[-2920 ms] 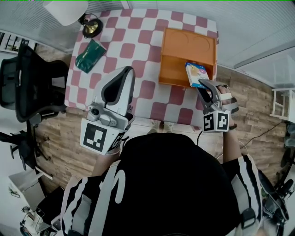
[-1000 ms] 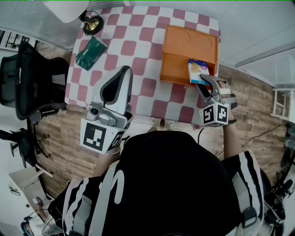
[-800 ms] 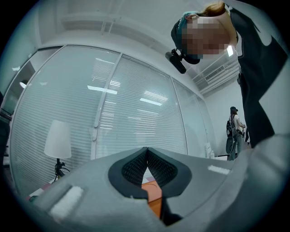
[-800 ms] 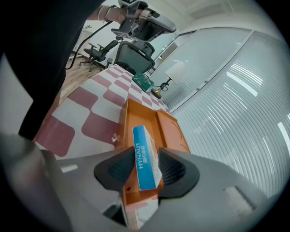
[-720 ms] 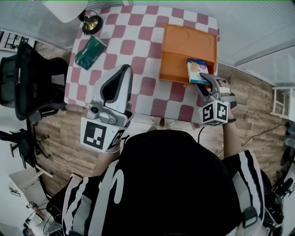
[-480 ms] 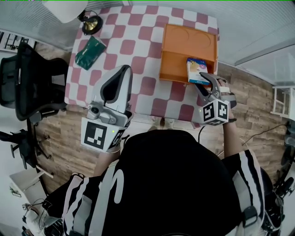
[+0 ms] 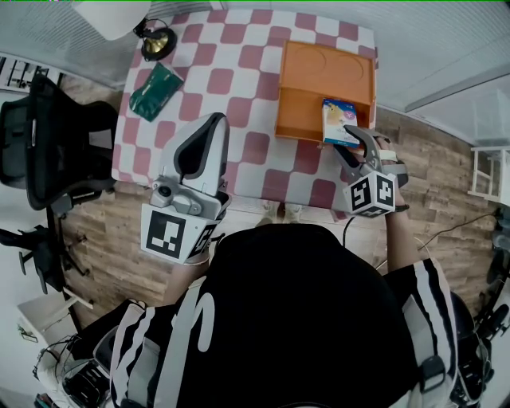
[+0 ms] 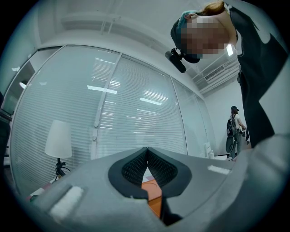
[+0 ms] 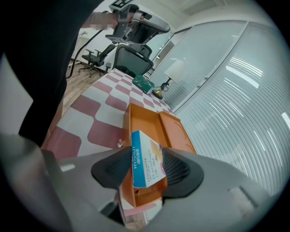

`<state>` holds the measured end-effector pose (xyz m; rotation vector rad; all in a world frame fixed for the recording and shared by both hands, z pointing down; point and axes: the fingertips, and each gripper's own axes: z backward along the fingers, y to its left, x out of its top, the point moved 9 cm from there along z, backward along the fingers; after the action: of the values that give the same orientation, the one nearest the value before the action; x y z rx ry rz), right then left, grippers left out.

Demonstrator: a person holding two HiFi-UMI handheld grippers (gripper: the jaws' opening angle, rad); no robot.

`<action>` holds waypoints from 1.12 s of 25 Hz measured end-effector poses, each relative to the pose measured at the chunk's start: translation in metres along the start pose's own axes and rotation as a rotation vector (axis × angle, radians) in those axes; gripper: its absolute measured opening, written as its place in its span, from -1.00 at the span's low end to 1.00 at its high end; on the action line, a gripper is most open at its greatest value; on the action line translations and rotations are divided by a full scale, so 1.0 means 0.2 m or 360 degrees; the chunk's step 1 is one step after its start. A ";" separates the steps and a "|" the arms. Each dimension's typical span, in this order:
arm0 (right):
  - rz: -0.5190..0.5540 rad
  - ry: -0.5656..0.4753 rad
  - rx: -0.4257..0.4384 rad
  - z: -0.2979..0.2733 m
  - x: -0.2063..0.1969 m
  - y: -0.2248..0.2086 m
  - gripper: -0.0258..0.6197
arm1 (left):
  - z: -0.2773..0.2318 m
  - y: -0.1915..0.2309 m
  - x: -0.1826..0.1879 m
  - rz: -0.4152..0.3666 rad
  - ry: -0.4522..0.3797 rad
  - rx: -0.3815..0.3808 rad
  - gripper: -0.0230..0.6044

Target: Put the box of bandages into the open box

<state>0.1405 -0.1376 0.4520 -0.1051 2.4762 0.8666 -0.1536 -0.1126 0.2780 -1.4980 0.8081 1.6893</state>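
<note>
The box of bandages [image 7: 339, 121], white and blue, stands on edge in the near right corner of the open orange box [image 7: 312, 118]. My right gripper [image 7: 351, 143] reaches down at it from the table's near edge. Its jaws have just been opening, and in the right gripper view the bandage box [image 9: 146, 164] stands between the spread pads [image 9: 177, 171] with a gap on the left side. The orange box [image 9: 146, 122] lies under and beyond it. My left gripper [image 7: 212, 126] is held over the table's near edge, shut and empty [image 8: 147, 150].
The table wears a red-and-white checked cloth [image 7: 231, 72]. A green packet [image 7: 157, 93] lies at its far left, beside a lamp base [image 7: 158, 45] and a white shade [image 7: 114, 16]. A black office chair [image 7: 48, 143] stands left of the table.
The right gripper's jaws have spread apart around the bandage box, which now rests in the orange box. The left gripper has stayed where it was.
</note>
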 end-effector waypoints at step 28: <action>-0.0210 -0.0125 -0.0048 0.12 0.09 -0.01 -0.29 | 0.00 -0.03 0.01 0.0011 -0.0028 -0.0053 -0.93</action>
<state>0.1361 -0.1224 0.4269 -0.2375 2.3548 0.8359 -0.1491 -0.1089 0.2759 -1.5021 0.7802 1.7262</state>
